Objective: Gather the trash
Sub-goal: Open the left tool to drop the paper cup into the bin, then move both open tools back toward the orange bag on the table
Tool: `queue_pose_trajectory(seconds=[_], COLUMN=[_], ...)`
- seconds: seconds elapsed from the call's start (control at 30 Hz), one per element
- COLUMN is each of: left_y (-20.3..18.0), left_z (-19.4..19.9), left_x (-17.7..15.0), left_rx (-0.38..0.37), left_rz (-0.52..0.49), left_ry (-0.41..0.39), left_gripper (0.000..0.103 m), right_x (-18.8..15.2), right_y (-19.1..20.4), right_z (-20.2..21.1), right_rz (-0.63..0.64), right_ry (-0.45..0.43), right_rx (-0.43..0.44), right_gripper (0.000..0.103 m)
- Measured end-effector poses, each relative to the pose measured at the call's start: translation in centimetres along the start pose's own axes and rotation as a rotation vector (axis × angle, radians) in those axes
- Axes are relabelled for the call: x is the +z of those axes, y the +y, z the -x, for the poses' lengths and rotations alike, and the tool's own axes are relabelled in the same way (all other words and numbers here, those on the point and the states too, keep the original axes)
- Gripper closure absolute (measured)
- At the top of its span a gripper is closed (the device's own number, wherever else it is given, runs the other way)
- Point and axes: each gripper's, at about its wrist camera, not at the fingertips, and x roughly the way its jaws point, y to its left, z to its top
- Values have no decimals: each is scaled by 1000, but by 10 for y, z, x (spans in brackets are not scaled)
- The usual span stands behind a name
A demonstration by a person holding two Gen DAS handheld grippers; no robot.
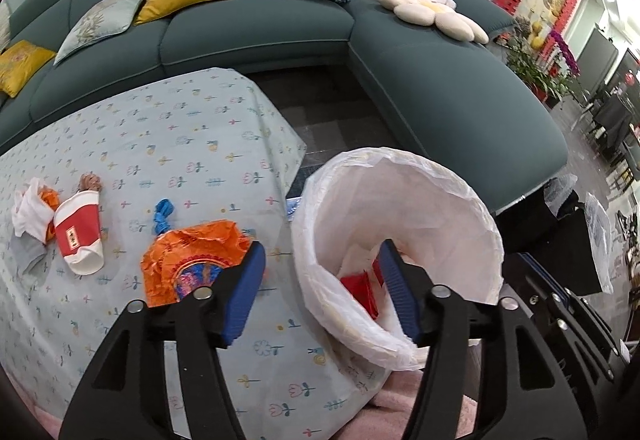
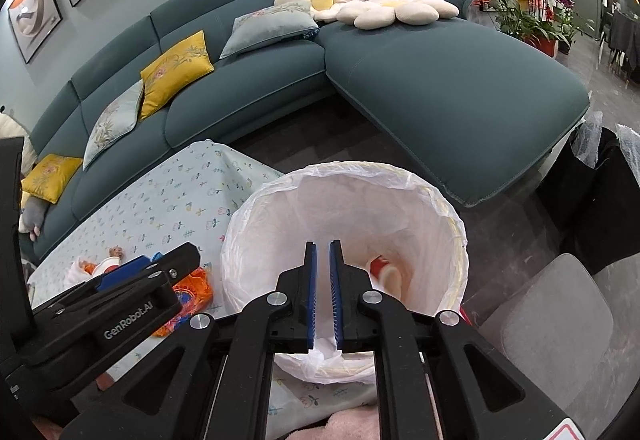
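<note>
Partly hidden in lined bin (image 1: 400,224): red wrapper (image 1: 362,290), behind left gripper (image 1: 320,260), spread apart; right gripper (image 2: 323,260) nearly together, empty.

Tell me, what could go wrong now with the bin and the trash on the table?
The left gripper stands open, straddling the near rim of the white-lined bin; lifting carelessly might snag the thin liner. The right gripper, nearly shut and empty, hangs over the bin beside it, so the two could bump. The orange wrapper lies right by the left fingers and could get swept off the table.
</note>
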Motion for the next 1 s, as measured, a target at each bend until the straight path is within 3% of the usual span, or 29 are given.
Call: queue_pose_trajectory(seconds=[0.2,0.33,0.6,0.8,1.0], left_y=[23,42,82,119,157], left_z=[3,8,21,32,40], left_x=[-7,-10,-18,-26,-34], left_rx=[25,38,75,115,148], left_rz=[35,64,119,175,234], left_ry=[6,7,-2,-16,-19], left_gripper=[44,44,40,30,26], right_x=[-1,-4,-16,-27,-37], right_y=[10,22,59,90,117], right_z=[3,6,7,11,10], right_rz=[21,35,98,154,201], right_ry=[3,4,28,39,58], right_rx=[4,9,40,62,75], right_gripper=[94,82,80,62,51])
